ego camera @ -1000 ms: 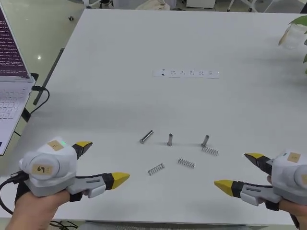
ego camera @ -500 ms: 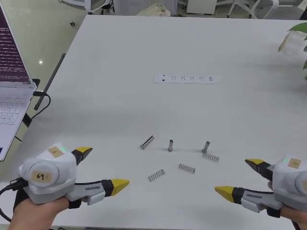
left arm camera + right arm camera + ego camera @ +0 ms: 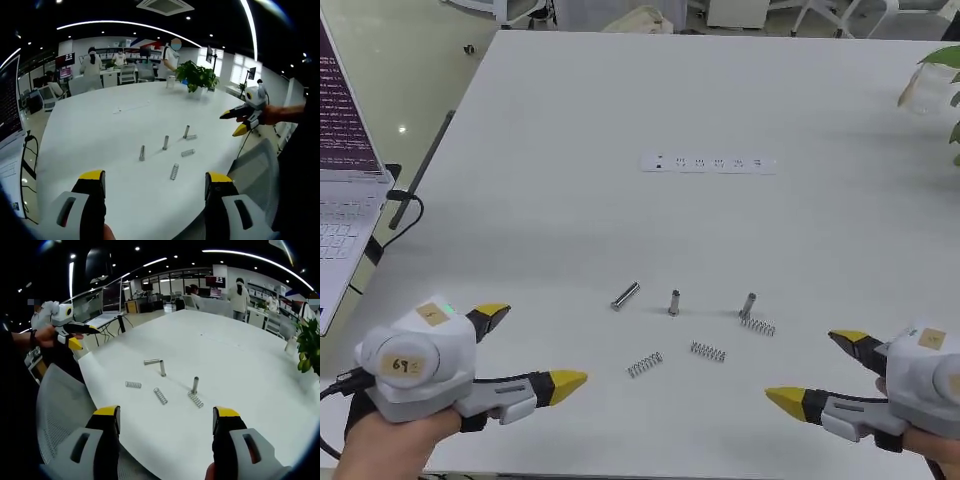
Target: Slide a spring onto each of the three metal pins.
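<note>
The left gripper (image 3: 535,345) and right gripper (image 3: 810,368) hover at the near edge of the worktop (image 3: 620,100), fingers released wide. Mid-worktop: one lying pin (image 3: 626,296), two upright pins (image 3: 674,302) (image 3: 748,305), three loose springs (image 3: 645,365) (image 3: 708,351) (image 3: 758,326). The left gripper view reaches people (image 3: 91,60) beyond.

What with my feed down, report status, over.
Left gripper, right gripper open, hovering. Silver metal pins bare: one lying, two upright. Three coiled wire springs loose on white table. Nothing between.
</note>
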`<move>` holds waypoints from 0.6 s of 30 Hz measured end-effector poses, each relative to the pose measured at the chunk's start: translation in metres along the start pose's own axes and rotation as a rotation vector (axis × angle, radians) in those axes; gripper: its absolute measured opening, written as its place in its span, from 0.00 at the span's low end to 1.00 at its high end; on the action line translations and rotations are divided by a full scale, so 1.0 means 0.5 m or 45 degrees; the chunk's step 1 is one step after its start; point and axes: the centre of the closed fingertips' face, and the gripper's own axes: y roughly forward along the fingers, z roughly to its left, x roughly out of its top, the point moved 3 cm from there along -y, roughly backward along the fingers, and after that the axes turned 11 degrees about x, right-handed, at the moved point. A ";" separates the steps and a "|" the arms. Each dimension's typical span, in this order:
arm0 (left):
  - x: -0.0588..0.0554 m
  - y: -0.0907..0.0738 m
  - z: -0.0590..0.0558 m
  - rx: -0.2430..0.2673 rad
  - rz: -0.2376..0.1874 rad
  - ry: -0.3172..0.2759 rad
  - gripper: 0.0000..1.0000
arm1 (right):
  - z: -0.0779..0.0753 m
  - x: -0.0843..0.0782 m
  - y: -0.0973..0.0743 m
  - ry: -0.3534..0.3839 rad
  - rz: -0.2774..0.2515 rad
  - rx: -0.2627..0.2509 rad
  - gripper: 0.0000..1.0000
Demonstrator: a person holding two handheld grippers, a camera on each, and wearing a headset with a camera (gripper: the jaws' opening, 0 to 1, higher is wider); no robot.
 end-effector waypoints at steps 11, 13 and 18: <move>0.002 0.011 0.012 -0.011 0.009 0.016 0.78 | 0.001 -0.009 -0.006 0.009 0.008 -0.008 0.74; 0.003 0.016 0.014 -0.010 0.014 0.020 0.78 | 0.001 -0.011 -0.006 0.013 0.008 -0.010 0.74; 0.009 0.030 0.014 -0.024 0.022 0.035 0.77 | 0.001 -0.011 -0.006 0.017 0.004 -0.015 0.74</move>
